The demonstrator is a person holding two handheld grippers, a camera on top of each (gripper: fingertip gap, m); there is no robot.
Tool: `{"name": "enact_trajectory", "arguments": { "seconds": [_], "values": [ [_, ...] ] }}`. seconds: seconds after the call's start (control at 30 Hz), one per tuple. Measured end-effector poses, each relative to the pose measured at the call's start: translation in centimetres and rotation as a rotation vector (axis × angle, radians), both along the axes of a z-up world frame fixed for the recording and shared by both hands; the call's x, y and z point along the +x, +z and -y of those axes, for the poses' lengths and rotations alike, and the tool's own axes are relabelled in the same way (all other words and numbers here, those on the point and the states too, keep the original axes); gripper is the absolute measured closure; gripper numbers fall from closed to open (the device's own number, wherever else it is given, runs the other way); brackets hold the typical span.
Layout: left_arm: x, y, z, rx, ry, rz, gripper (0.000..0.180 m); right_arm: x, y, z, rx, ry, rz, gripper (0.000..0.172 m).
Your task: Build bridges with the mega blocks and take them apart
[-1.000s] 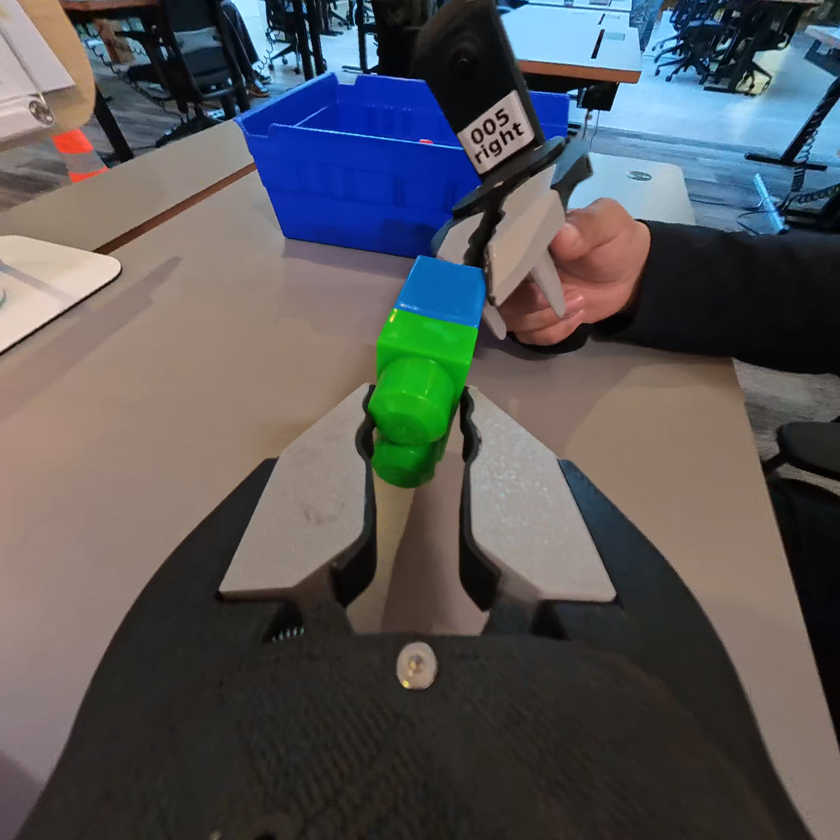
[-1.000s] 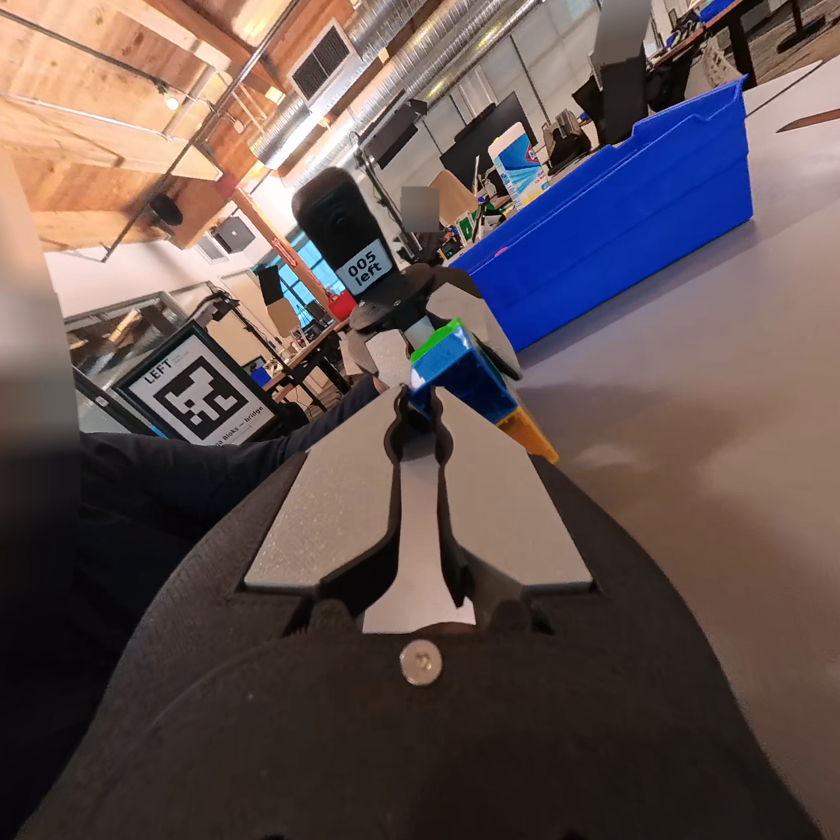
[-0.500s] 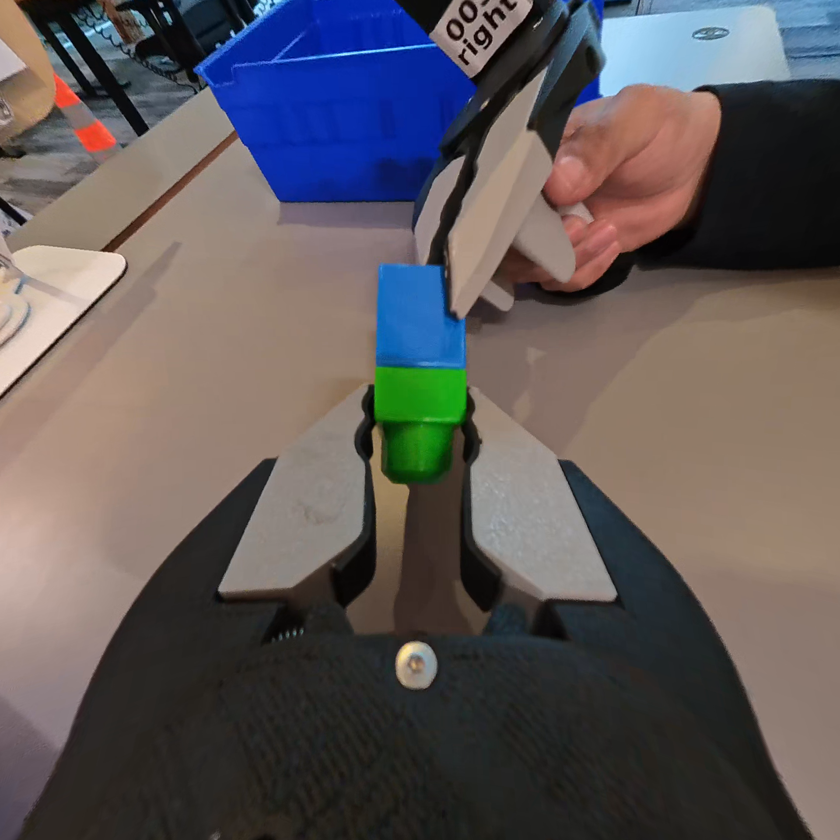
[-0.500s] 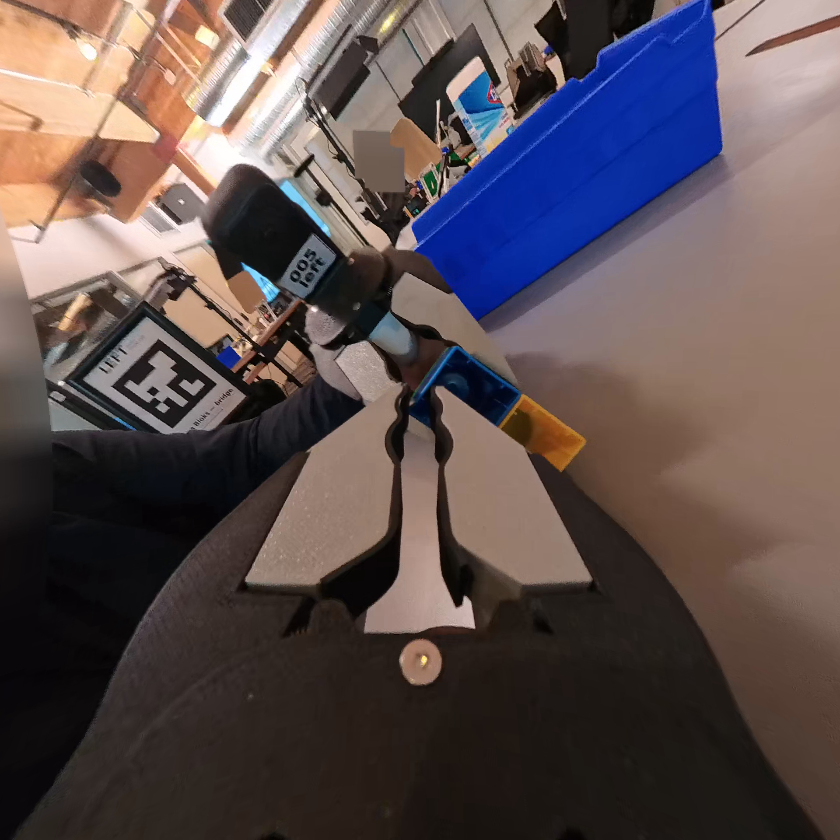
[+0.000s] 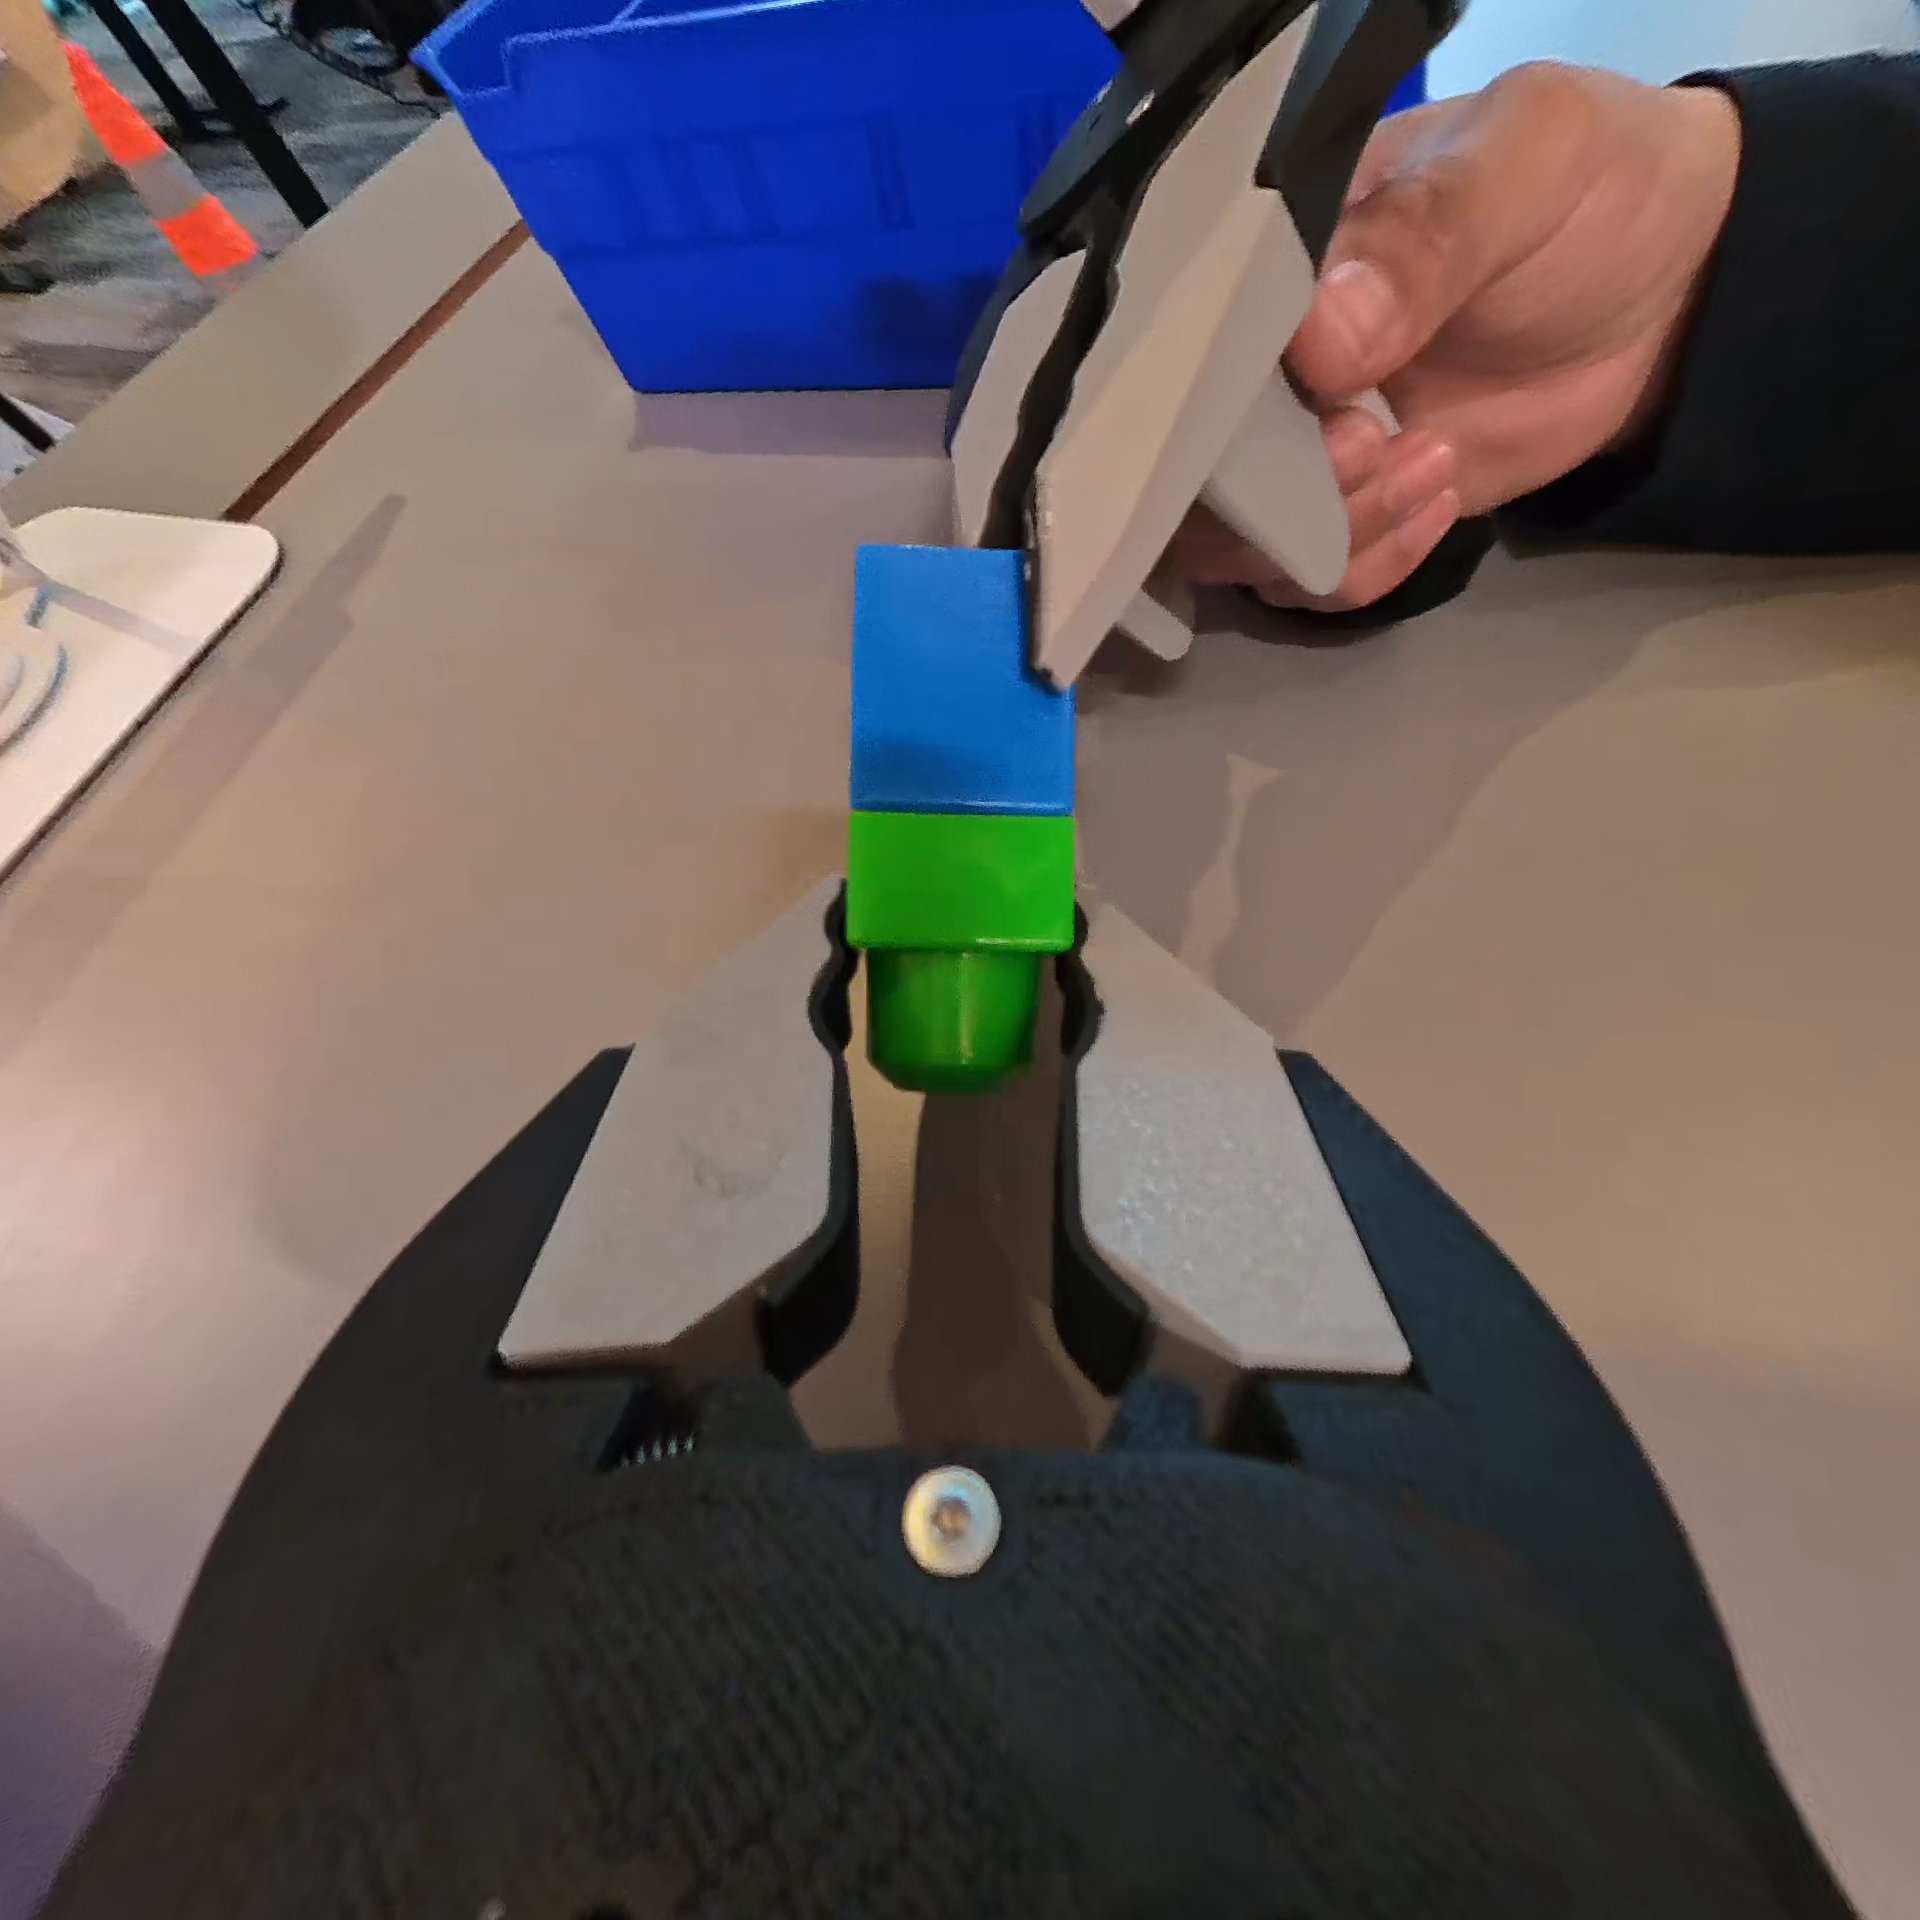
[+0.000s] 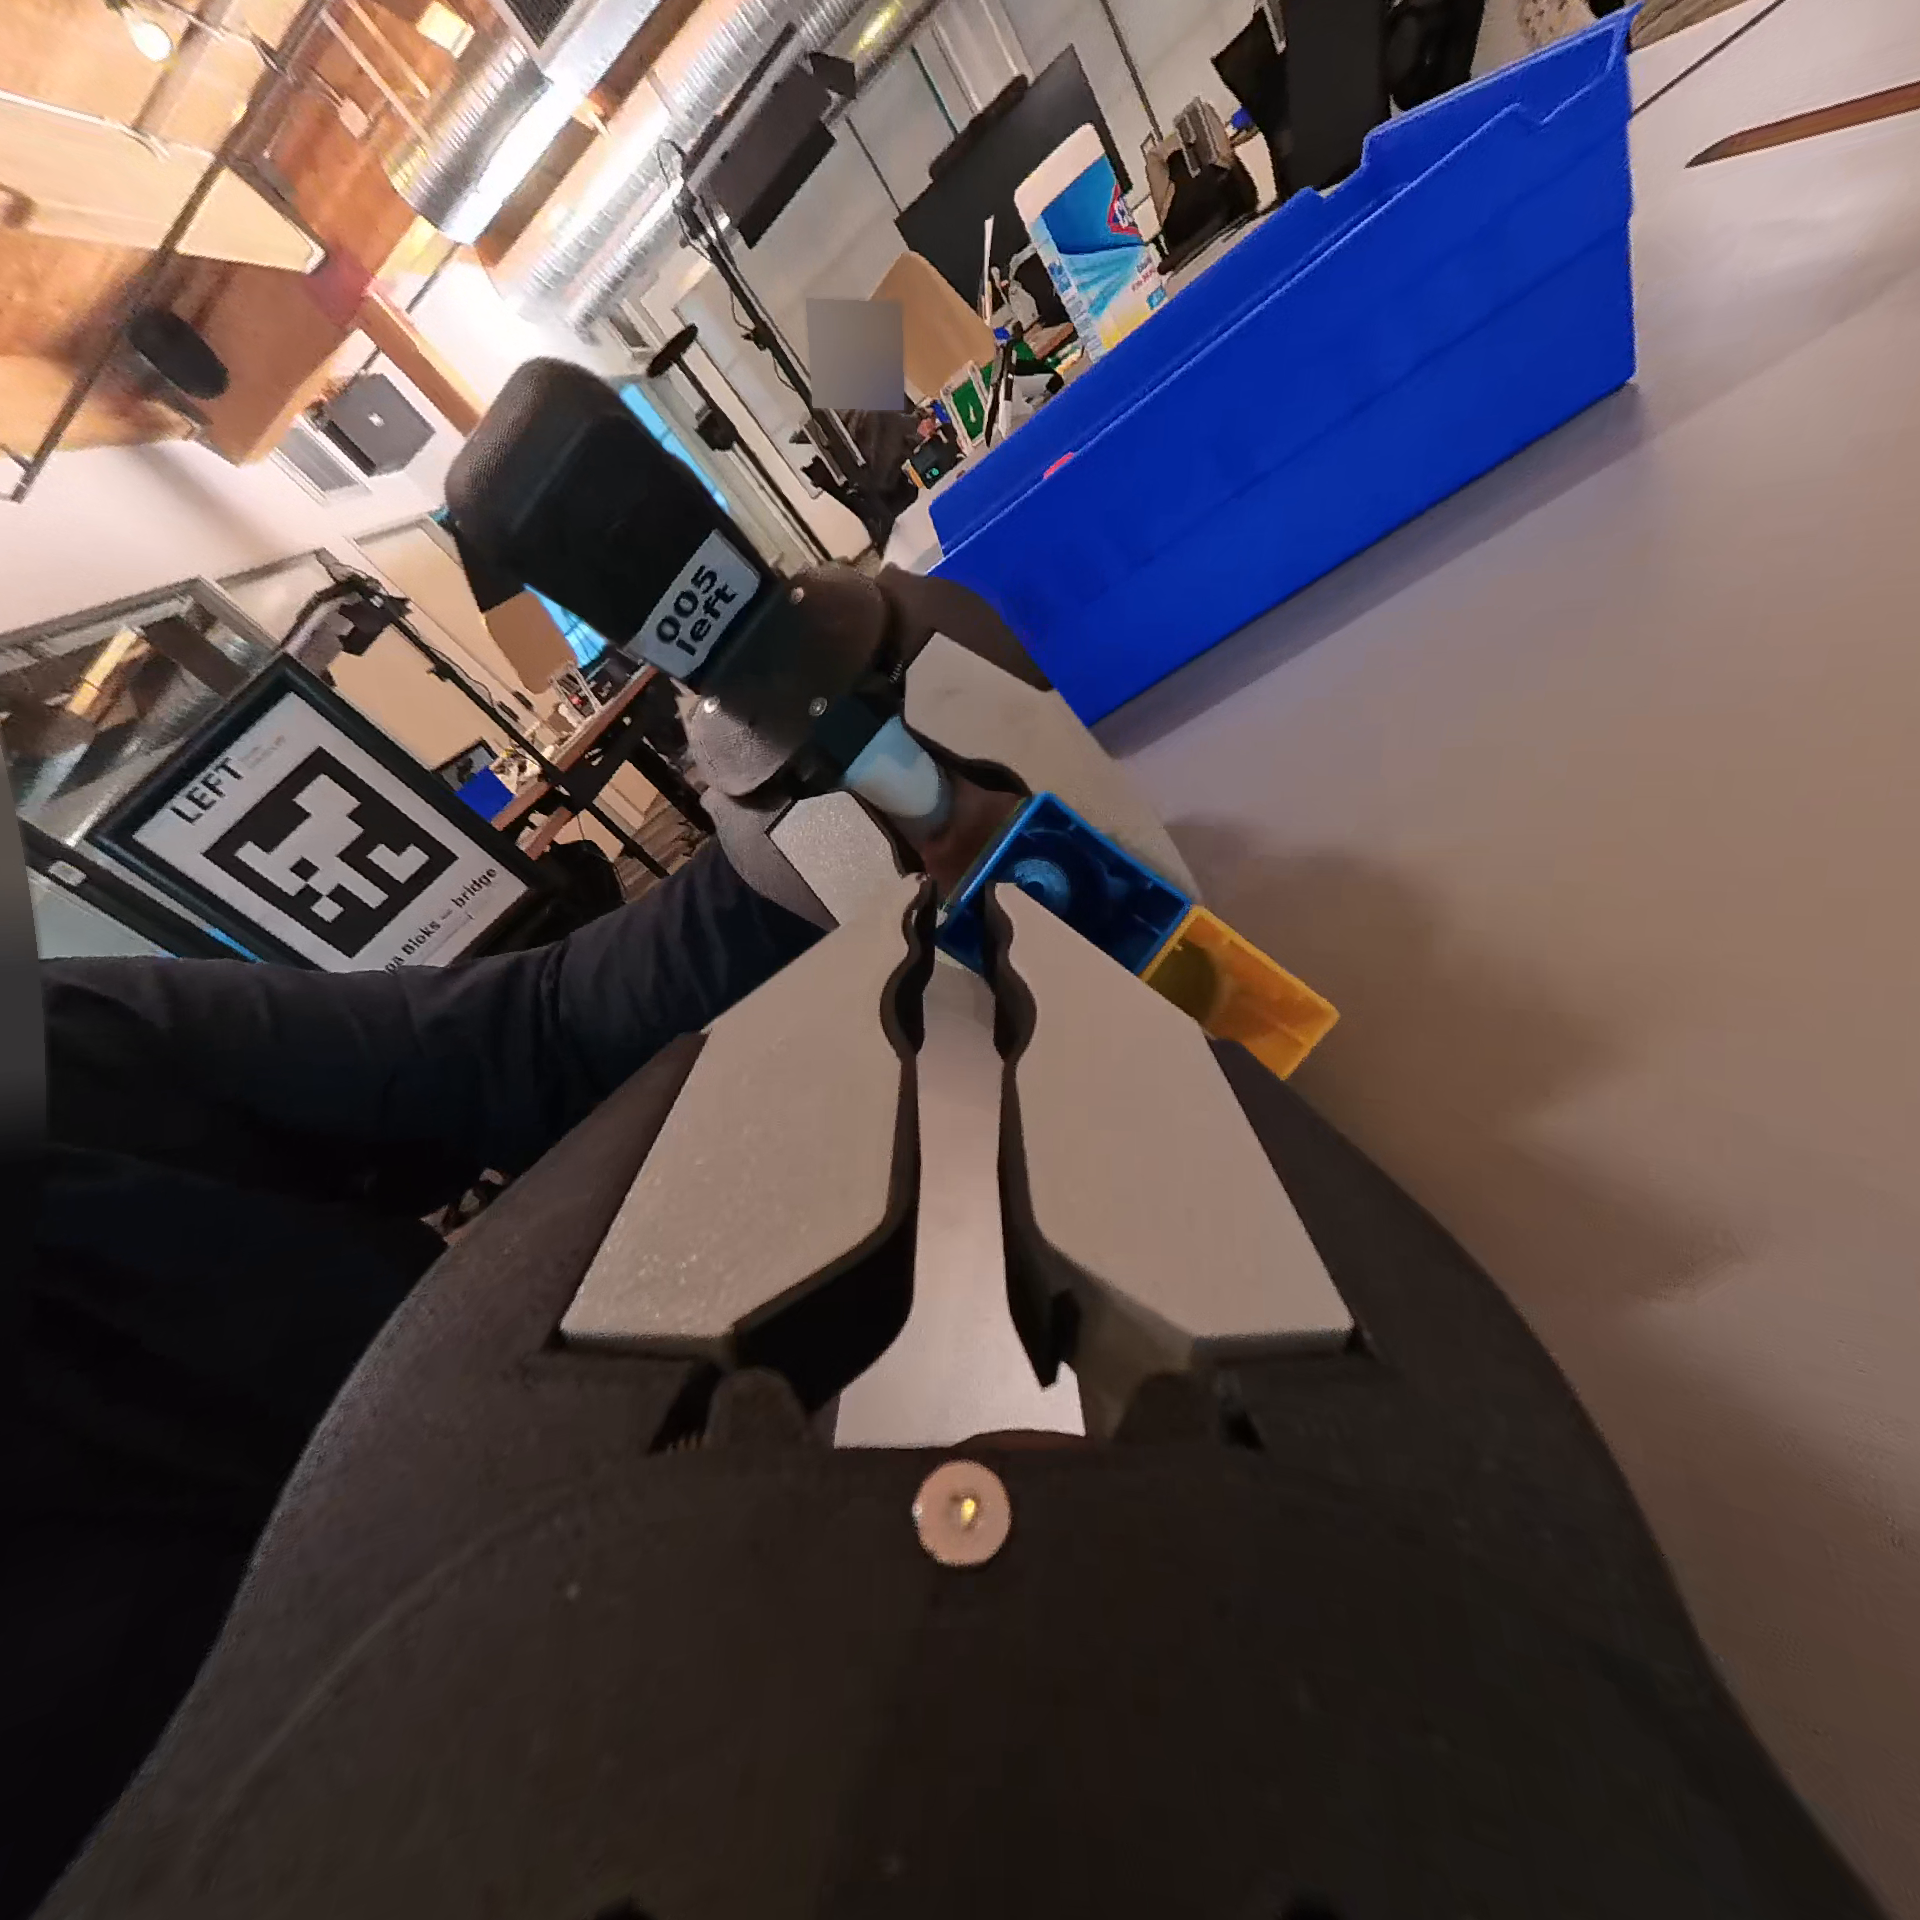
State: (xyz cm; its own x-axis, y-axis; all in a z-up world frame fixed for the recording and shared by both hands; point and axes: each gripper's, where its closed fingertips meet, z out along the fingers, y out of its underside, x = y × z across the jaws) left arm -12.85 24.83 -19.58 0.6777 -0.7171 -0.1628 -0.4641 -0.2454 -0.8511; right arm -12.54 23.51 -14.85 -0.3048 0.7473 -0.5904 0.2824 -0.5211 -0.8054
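My left gripper (image 5: 956, 935) is shut on a green block (image 5: 956, 883), pads pressed on its two sides, stud pointing back at the camera. A blue block (image 5: 951, 686) is stuck to the green one's far end, held above the grey table (image 5: 520, 831). My right gripper (image 6: 956, 914) is shut on the thin wall of the blue block (image 6: 1081, 894), whose hollow underside faces it. In the left wrist view it (image 5: 1039, 623) pinches the blue block's far right edge. A yellow block (image 6: 1247, 987) sits right beside the blue one, also with its hollow side showing.
A blue bin (image 5: 779, 208) stands on the table behind the blocks; it also shows in the right wrist view (image 6: 1351, 416). A white pad (image 5: 104, 623) lies at the left edge. A hand (image 5: 1475, 312) holds the right gripper. A marker board (image 6: 301, 831) stands off the table. My right fingertips sit around 5 cm from my left ones.
The joined blocks turned between the two grippers, so the blue and yellow undersides now face the right camera. Both grips stayed on: left on green, right on blue.
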Motion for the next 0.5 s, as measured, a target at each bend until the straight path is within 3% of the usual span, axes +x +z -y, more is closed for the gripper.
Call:
{"name": "enact_trajectory", "arguments": {
  "seconds": [0.37,0.5],
  "values": [
    [-0.3,-0.3,0.0,0.021,0.012,-0.068,0.147,-0.1,-0.1,0.0,-0.019,-0.001,0.008,0.167],
    [-1.0,-1.0,-0.5,0.059,0.044,-0.169,0.147,-0.3,-1.0,-0.3,0.001,-0.025,0.058,0.162]
  ]
}}
